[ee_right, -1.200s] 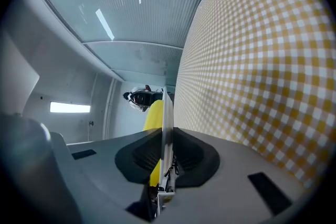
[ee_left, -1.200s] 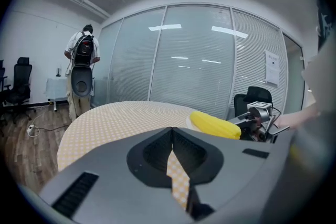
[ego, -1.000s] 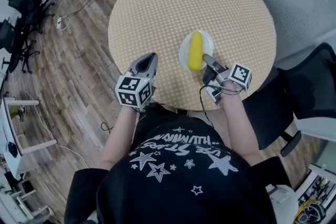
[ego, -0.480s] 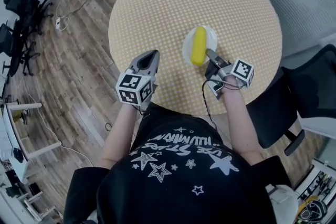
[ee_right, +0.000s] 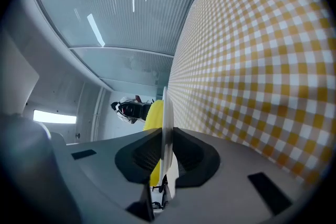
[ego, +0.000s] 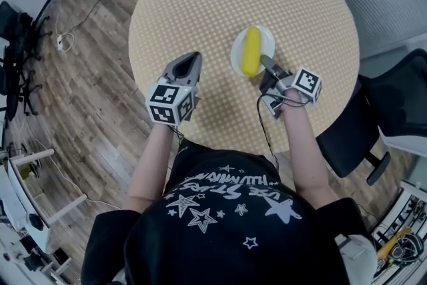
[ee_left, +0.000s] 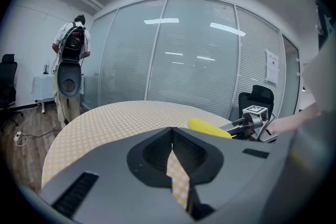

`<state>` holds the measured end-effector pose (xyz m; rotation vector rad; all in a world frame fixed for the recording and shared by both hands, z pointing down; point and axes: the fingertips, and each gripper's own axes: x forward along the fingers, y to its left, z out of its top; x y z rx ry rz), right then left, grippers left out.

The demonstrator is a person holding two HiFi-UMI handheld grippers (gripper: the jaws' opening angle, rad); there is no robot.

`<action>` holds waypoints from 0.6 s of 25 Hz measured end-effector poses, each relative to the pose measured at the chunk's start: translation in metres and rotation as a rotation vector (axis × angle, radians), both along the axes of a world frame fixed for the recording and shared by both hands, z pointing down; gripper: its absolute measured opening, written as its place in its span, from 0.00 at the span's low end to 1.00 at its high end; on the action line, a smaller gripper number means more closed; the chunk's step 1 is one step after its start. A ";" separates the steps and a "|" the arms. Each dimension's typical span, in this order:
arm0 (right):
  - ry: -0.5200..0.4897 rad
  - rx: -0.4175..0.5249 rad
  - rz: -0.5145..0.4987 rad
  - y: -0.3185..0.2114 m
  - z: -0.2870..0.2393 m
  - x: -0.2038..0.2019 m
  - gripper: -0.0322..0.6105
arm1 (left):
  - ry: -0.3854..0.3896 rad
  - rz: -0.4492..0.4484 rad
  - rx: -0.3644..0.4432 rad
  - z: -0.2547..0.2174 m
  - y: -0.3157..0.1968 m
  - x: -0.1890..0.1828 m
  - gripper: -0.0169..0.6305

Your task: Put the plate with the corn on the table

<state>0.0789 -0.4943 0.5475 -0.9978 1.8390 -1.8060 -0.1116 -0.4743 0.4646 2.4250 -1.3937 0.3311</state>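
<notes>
A small white plate (ego: 236, 55) carrying a yellow corn cob (ego: 251, 51) is over the round checked table (ego: 200, 3), toward its right side. My right gripper (ego: 267, 65) is shut on the plate's near rim; in the right gripper view the plate (ee_right: 165, 128) stands edge-on between the jaws with the corn (ee_right: 153, 113) to its left. My left gripper (ego: 189, 63) hovers over the table's near-left part, shut with nothing in it. From the left gripper view the corn (ee_left: 209, 128) and the right gripper (ee_left: 231, 126) appear at the right.
A black office chair (ego: 393, 103) stands to the right of the table. Wooden floor with cables and another chair (ego: 17, 43) lies to the left. A person with a backpack (ee_left: 71, 44) stands far off by the glass wall.
The plate with the corn has moved a little farther over the table in my right gripper. The left gripper has stayed roughly where it was.
</notes>
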 end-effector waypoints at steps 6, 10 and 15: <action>0.017 -0.020 0.026 -0.027 0.013 -0.008 0.13 | 0.011 0.025 -0.013 0.005 -0.030 -0.006 0.04; 0.042 -0.039 0.037 -0.043 0.024 -0.013 0.13 | 0.022 0.037 -0.018 0.008 -0.046 -0.010 0.04; 0.033 -0.055 0.041 -0.060 0.034 -0.020 0.13 | 0.031 0.041 -0.032 0.015 -0.061 -0.009 0.04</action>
